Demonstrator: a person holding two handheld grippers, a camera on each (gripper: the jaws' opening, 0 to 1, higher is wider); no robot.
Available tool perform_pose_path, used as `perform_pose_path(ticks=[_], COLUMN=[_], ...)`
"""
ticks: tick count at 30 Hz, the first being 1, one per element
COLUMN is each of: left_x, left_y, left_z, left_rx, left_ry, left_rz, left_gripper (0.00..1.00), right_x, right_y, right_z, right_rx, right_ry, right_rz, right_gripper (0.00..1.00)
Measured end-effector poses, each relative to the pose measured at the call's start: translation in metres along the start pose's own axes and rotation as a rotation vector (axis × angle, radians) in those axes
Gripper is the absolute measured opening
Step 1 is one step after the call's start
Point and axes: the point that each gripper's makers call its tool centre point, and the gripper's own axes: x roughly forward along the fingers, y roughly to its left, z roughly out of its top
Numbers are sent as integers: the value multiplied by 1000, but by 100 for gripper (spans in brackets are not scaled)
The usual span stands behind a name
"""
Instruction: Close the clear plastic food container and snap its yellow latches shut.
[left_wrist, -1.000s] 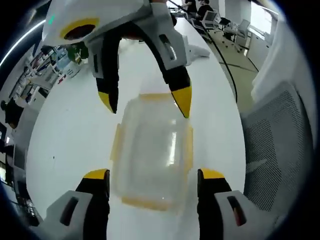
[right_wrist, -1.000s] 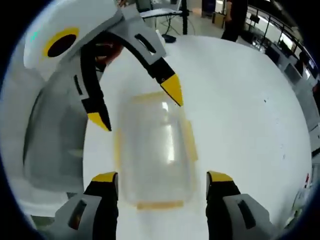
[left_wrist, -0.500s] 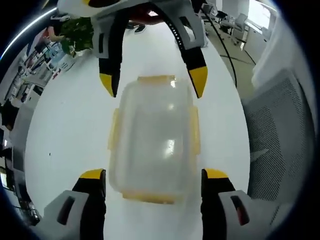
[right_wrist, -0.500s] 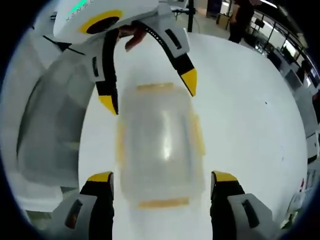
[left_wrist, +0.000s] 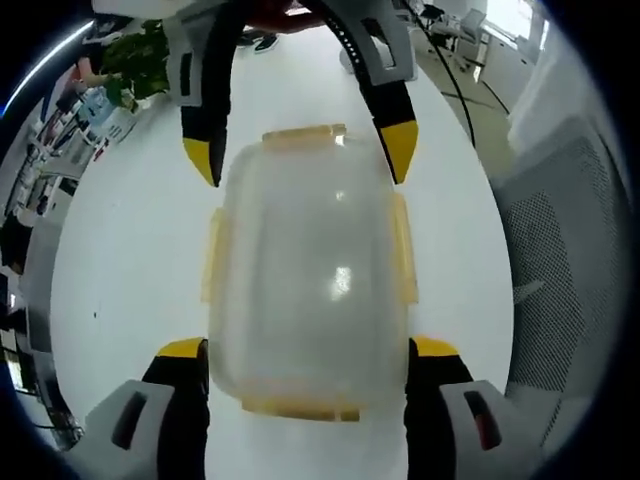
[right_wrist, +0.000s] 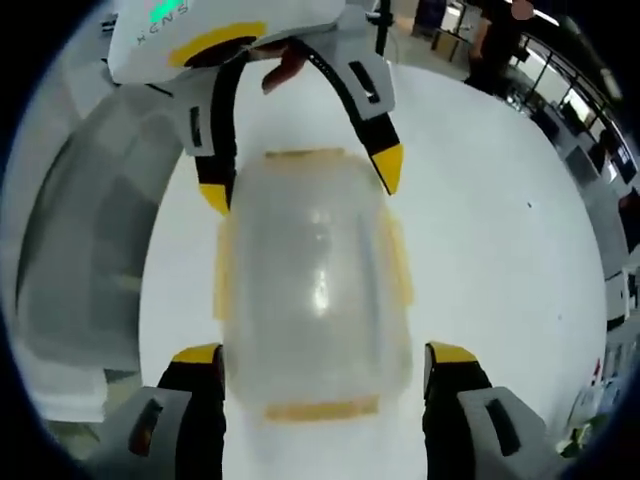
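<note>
The clear plastic food container (left_wrist: 308, 290) lay lid-on upon the white table (left_wrist: 130, 260), its yellow latches (left_wrist: 404, 250) lining all four edges. The left gripper (left_wrist: 308, 352) stood spread, jaws straddling the container's near end, and the right gripper (right_wrist: 325, 356) was spread likewise from the opposite end (each appeared in the other's view). Lettering on the left gripper's housing was too blurred to read.

Both tongs have come closer to the clear container (left_wrist: 308, 280) than one second ago: the left tongs (left_wrist: 308, 352) and the right tongs (right_wrist: 325, 358) now flank its ends.
</note>
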Motion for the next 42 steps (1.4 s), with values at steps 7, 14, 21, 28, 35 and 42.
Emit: perform_pose_path(ticks=[7,14,21,28,35,42], left_x=[2,2,1,-1,-6,-10], left_y=[-1,-2,-3,-5,-9,-12], left_z=[0,0,-2,-9,-21,-32], left_rx=[13,15,19,30,38,36], left_ry=[8,13,5,6,11,18], left_rz=[-2,-5,-10,-15,-20,-25], left_gripper=[84,83,83,83,83,83], right_x=[3,3,4,7,11,15], right_y=[3,4,7,10,17,20], right_z=[-1,0,1,7,20,30], right_rx=[13,18,34,47,58,62], right_ry=[1,5,7,5,2,7], right_rz=[9,12,11,8,7,11], right_gripper=[79,78,78,78,78,78])
